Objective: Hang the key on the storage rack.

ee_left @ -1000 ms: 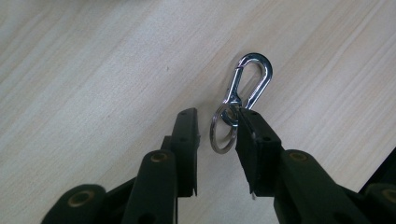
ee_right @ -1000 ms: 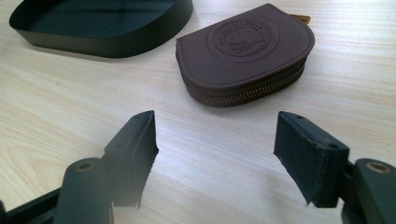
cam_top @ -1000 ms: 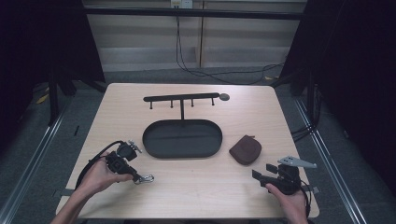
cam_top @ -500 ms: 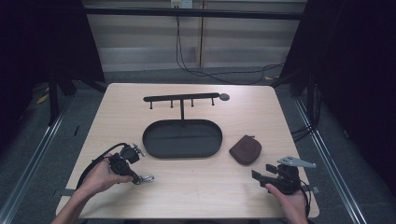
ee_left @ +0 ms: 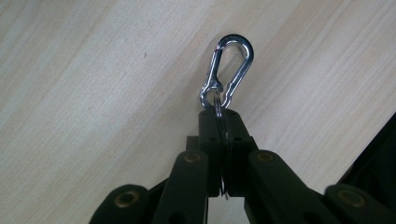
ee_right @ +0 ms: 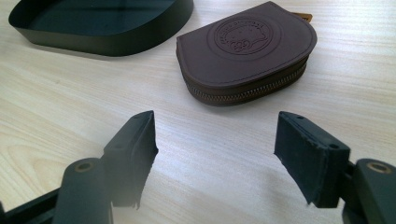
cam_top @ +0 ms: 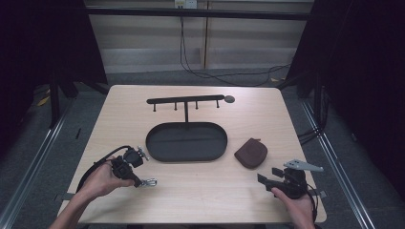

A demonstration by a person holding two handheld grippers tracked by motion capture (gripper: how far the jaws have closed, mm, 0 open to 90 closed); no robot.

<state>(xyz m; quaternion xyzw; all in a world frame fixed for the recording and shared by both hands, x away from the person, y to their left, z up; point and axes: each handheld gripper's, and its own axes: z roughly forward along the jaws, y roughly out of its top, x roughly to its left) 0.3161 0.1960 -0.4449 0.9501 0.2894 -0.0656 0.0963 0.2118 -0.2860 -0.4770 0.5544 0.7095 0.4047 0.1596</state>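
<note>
A silver carabiner (ee_left: 229,70) lies on the wooden table, with a thin key ring at its near end. My left gripper (ee_left: 220,116) has just been closing, and its jaws now pinch that ring. In the high view the left gripper (cam_top: 138,180) is at the front left, with the carabiner (cam_top: 149,182) just off its tips. My right gripper (ee_right: 215,149) stands open at the front right (cam_top: 265,177) with nothing between its pads. A brown zipped pouch (ee_right: 247,51) lies flat a short way ahead of it.
A black oval tray (cam_top: 186,160) sits mid-table with a black hook rack (cam_top: 185,100) standing behind it. The pouch (cam_top: 250,152) lies to the right of the tray. The tray's wall (ee_right: 107,44) is at the upper left of the right gripper view.
The left gripper's jaws have closed on the carabiner's ring. Both hands have stayed where they were, and the right gripper is unchanged.
</note>
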